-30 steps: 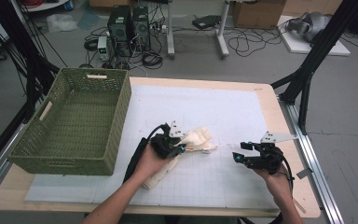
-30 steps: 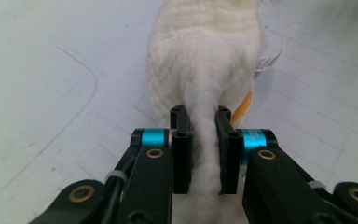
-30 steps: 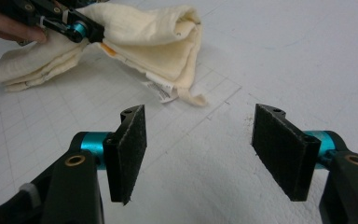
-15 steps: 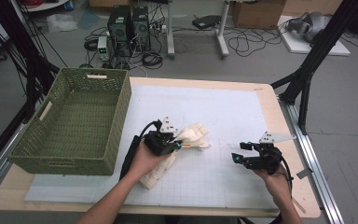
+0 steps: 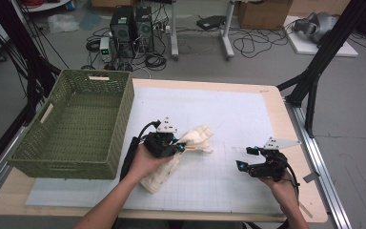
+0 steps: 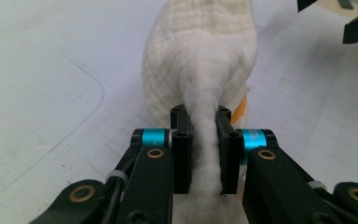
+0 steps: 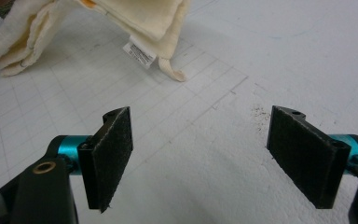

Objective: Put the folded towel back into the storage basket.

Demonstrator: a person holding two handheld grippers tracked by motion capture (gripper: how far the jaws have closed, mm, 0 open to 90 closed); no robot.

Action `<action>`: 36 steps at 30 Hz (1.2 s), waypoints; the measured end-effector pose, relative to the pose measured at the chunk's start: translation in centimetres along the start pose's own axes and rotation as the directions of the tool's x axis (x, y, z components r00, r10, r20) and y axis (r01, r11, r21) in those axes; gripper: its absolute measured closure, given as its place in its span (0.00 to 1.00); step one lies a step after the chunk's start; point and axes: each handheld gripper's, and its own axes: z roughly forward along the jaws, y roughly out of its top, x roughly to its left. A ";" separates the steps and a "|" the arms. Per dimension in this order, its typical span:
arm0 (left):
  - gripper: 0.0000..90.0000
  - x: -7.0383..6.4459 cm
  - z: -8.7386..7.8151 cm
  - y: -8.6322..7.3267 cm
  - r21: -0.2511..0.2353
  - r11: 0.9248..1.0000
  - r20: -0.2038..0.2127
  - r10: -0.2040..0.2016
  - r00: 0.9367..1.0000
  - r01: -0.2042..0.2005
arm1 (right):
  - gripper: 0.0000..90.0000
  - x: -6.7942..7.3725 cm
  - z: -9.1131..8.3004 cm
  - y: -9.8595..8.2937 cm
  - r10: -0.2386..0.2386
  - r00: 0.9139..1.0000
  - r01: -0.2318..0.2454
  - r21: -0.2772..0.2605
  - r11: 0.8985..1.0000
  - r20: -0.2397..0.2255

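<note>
A cream quilted cloth lies crumpled on the white gridded mat, with one end trailing toward the front under the person's left hand. My left gripper is shut on a fold of this cloth, which bulges out beyond the jaws in the left gripper view. My right gripper hovers over the mat to the right, open, with nothing between its pads. In the right gripper view the cloth with its white label lies ahead to the upper left.
A green woven basket stands at the table's left, right beside the left hand. The wooden table edge runs along the right and front. Black frame legs, cables and computers sit on the floor beyond.
My left gripper has drawn the cloth a little leftward, toward the basket. The right gripper has stayed in place, open.
</note>
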 end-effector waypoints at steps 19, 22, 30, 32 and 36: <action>0.88 0.8 -3.6 1.5 -0.064 0.997 0.117 -0.036 0.992 0.043 | 0.20 0.4 -0.3 -0.1 -0.005 1.000 0.005 -0.015 1.000 -0.005; 0.88 1.1 -4.1 1.6 -0.073 0.996 0.133 -0.037 0.990 0.047 | 0.20 0.4 -0.3 -0.1 -0.007 1.000 0.007 -0.016 1.000 -0.005; 0.88 1.6 -5.2 1.8 -0.087 0.994 0.166 -0.049 0.985 0.064 | 0.20 0.3 -0.3 -0.1 -0.006 1.000 0.006 -0.015 1.000 -0.004; 0.88 1.7 -5.6 1.9 -0.098 0.992 0.185 -0.055 0.981 0.074 | 0.20 0.3 -0.3 -0.1 -0.009 1.000 0.009 -0.016 1.000 -0.005; 0.88 2.1 -7.1 2.3 -0.139 0.986 0.217 -0.065 0.974 0.097 | 0.19 0.2 -0.3 -0.1 -0.006 1.000 0.006 -0.021 1.000 0.000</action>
